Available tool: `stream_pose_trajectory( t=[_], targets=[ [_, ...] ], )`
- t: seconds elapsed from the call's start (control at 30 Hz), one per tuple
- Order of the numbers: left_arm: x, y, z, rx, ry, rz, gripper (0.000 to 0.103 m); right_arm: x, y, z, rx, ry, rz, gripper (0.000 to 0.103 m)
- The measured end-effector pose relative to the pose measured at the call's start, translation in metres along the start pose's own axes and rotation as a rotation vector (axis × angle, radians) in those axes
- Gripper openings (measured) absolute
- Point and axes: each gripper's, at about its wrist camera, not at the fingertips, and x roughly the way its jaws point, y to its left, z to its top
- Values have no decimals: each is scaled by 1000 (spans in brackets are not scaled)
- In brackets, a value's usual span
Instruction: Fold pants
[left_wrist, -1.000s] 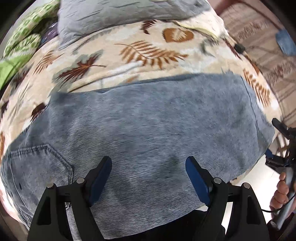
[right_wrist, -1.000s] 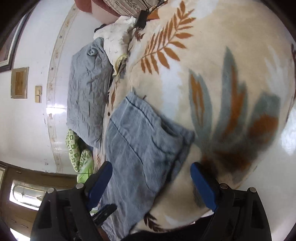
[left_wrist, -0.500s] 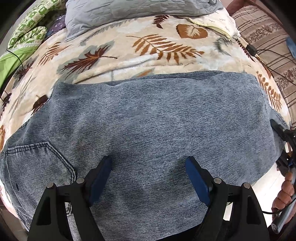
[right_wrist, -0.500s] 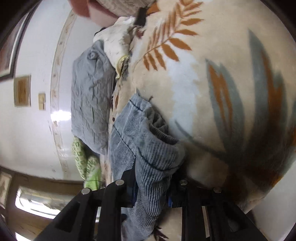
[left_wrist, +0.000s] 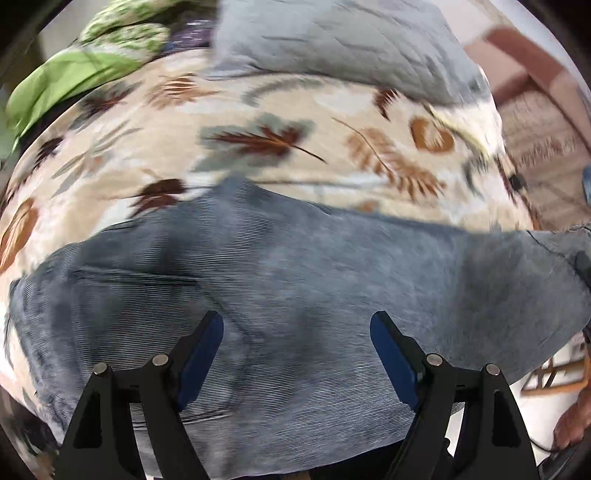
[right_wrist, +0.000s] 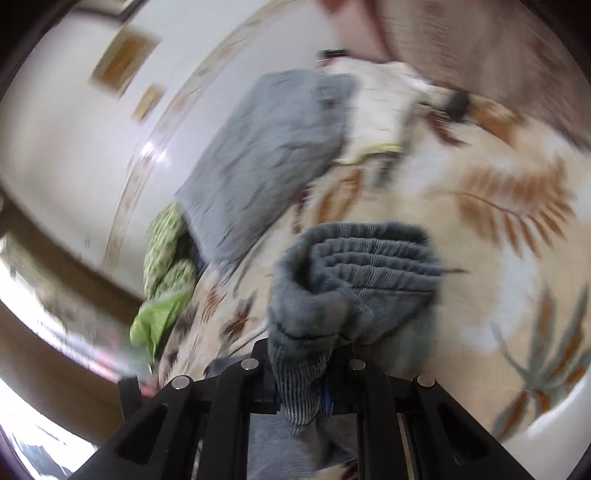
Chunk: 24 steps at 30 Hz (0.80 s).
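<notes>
Grey corduroy pants (left_wrist: 303, 295) spread on the bed's leaf-print blanket (left_wrist: 258, 122).

Their far edge crosses ahead of the left gripper (left_wrist: 295, 354), bare blanket beyond up to a grey pillow (left_wrist: 332, 40). Its fingers (left_wrist: 201, 350) stand wide over the cloth, holding nothing. The right gripper (right_wrist: 301, 373) is clamped on a bunched pants end, lifted above the blanket.

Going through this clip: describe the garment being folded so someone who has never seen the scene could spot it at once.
Start from the bed, covered by a beige blanket printed with brown and grey leaves. Spread across its near side lie the pants, blue-grey ribbed corduroy; one bunched end is clamped in the right gripper. Unlike the paler grey quilted pillow by the wall, the pants show fine ribs and stitched seams.
</notes>
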Motion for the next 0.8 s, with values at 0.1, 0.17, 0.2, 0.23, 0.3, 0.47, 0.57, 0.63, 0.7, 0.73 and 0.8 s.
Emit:
stream_pose_trajectory(
  t=[0.1,0.17,0.2,0.23,0.3,0.47,0.57,0.63,0.7,0.73,0.8],
  targets=[
    [-15,30,-1,-69,-24,-8,83,20,48,-14,-119,75,5,16],
    [-25,47,-1,-104,-49,-7,83,41,80,-32,-189,143,-1,16],
    [-31,59,-2,-122,-66,4,83,51,91,-40,-210,176,-4,16],
    [-34,65,-4,-130,-73,11,83,68,103,-54,-231,236,-10,17],
    [-42,84,-9,-157,-95,35,83,97,110,-75,-241,346,-27,21],
    [-44,112,-21,-189,-86,53,83,159,105,-131,-256,640,-122,29],
    [-42,117,-24,-205,-77,42,83,153,106,-129,-293,623,-97,32],
    [-42,113,-23,-202,-79,33,83,137,103,-120,-297,608,-39,40],
    [-42,102,-21,-175,-80,17,83,123,102,-110,-296,587,7,64],
    [-42,98,-20,-164,-80,13,83,115,100,-106,-291,572,50,72],
    [-42,86,-18,-130,-80,7,83,103,97,-100,-280,583,142,72]
  ],
)
